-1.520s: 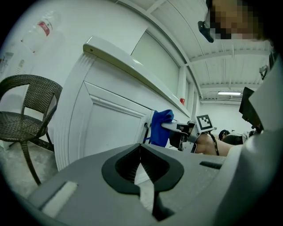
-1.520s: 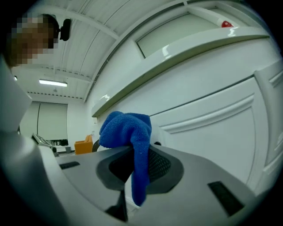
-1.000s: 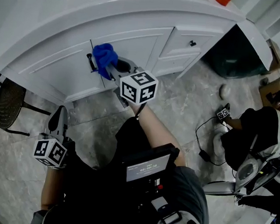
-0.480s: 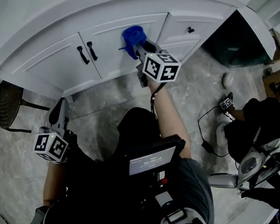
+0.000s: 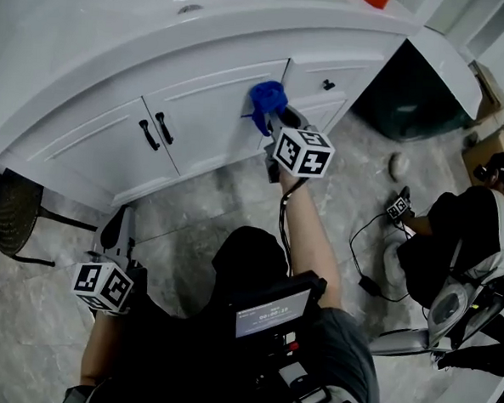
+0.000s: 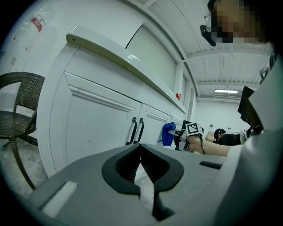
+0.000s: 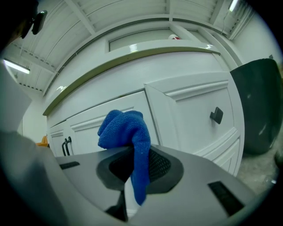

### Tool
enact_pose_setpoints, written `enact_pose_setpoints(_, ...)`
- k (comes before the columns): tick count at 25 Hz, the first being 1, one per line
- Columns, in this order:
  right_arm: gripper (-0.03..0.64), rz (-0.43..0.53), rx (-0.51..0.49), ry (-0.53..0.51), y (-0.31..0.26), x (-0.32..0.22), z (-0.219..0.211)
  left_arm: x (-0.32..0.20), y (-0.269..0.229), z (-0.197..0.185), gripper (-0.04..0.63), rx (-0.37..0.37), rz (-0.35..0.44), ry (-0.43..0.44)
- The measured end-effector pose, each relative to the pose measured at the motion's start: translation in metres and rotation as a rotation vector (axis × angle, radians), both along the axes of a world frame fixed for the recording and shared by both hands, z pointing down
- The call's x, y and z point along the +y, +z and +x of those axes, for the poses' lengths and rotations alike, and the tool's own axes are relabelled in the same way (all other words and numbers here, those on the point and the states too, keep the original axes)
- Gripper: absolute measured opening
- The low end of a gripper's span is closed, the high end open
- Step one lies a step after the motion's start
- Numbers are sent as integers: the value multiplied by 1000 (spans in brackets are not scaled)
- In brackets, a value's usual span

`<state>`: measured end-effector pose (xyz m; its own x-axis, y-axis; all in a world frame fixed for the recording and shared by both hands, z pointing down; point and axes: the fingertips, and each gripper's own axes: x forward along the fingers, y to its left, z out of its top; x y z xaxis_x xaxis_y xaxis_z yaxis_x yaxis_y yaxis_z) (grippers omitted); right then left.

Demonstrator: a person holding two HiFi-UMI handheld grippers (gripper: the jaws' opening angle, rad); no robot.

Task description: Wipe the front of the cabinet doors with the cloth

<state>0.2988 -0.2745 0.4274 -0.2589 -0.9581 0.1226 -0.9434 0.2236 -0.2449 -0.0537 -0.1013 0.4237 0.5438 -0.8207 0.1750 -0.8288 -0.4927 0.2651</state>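
Cloth (image 5: 264, 101), blue, clamped in right claw (image 5: 276, 124), held against white cabinet door (image 5: 208, 110) near its right edge; left claw (image 5: 117, 225), closed, empty, well apart.

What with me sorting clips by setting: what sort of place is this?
Likely a home-style kitchen or utility room: white cabinet doors under a countertop, a grey tile floor, and a wicker chair beside them.

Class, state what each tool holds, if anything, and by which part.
Right tool: the blue cloth, pinched by a hanging fold below its bunch. Left tool: nothing, jaws together.
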Motion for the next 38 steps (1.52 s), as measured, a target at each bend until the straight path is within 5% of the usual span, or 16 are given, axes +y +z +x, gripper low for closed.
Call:
enact_pose_setpoints(10, 49, 11, -37, 81, -7, 21, 10, 4, 0, -16, 3, 23, 7, -10)
enact_pose_setpoints(21, 49, 74, -108, -349, -6, 45, -170, 9, 8, -45, 3, 18, -16, -46)
enact_pose_setpoints(26, 49, 32, -108, -416, 17, 36, -220, 15, 6, -69, 3, -4, -19, -98)
enact_pose_setpoints(38, 49, 10, -61, -414, 52, 19, -200, 8, 35, -50, 3, -19, -72, -96)
